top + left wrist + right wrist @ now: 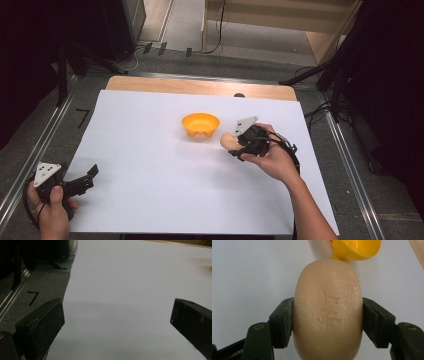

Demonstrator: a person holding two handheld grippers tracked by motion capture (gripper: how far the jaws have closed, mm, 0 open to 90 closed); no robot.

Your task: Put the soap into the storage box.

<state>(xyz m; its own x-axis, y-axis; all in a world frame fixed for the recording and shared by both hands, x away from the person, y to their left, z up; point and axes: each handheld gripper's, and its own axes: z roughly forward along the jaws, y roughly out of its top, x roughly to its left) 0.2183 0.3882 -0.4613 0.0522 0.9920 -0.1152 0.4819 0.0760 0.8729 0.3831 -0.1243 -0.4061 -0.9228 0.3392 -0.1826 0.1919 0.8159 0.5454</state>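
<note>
Soap [328,310] sat clamped across its width between my right tongs [239,146], just right of the bowl [200,124] near the sheet's [150,165] far-right middle. I judged I should keep the squeeze even, since the smooth bar could slip, and carry it level over the bowl's rim before letting go. My left tongs [89,176] rested apart at the near-left corner.

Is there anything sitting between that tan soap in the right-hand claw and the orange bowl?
Nothing visible: the soap, clamped in the right gripper, sits just right of the orange bowl, with bare white sheet between them.
</note>
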